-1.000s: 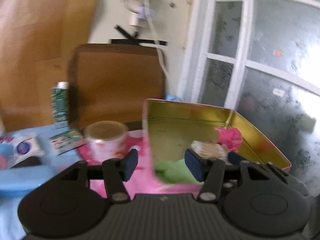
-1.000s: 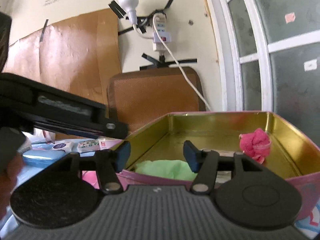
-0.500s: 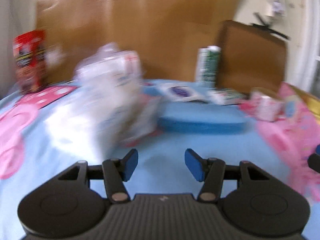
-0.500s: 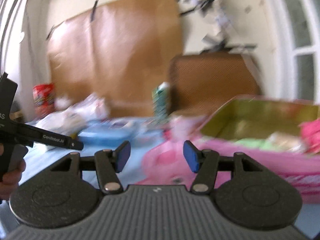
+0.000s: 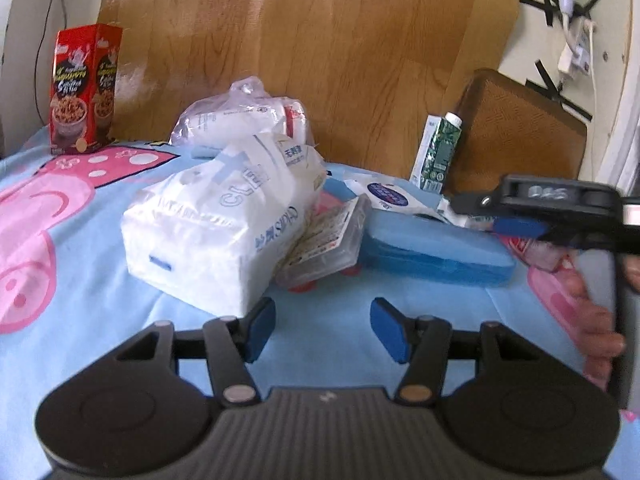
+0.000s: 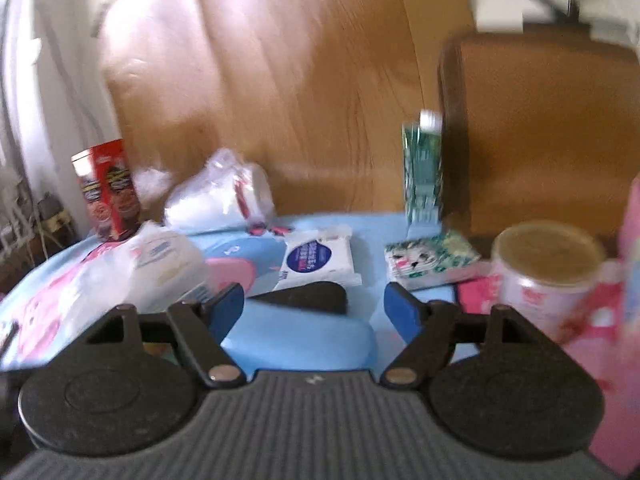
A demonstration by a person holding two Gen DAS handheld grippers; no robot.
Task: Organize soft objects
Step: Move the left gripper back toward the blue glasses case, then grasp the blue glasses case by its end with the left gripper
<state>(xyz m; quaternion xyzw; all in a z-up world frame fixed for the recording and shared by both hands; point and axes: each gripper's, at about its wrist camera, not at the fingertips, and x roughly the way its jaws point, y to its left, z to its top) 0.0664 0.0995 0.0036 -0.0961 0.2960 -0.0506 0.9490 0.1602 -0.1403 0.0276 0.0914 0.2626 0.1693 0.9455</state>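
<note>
Both grippers face the clutter on the blue and pink cloth (image 5: 88,264); neither carries anything.

Left gripper (image 5: 323,330): jaws parted with only bare cloth between the blue pads. It hangs low, just in front of the big white tissue pack (image 5: 224,224), whose near corner sits beside the left pad. Likely reason: the pack is the closest soft thing, so this hand is lining up on it.

Right gripper (image 6: 314,312): jaws spread and have just been opening wider, nothing between them. The view is blurred. It hovers above the blue foam block (image 6: 304,332), and past that lies a small white wipes pack (image 6: 316,260). Opening ahead of contact suggests a grab is being prepared, but I cannot tell which of the 2 is the target. In the left wrist view the same gripper shows at the right edge, over the far end of the blue block, with the person's fingers (image 5: 600,320) on its handle.

Soft things awaiting sorting, all on the cloth:
- tissue pack, leaning on a clear flat packet (image 5: 324,248) that is propped against it
- a second bagged white bundle (image 5: 240,116) behind, against the wooden board (image 5: 320,40)
- wipes pack, blue block, a green patterned napkin pack (image 6: 432,258)

Hard items stand apart: red snack box (image 5: 82,88) at the far left, green carton (image 5: 438,148) upright by the board, a round tub (image 6: 544,268) at right. No bin for the soft things shows in either view.
</note>
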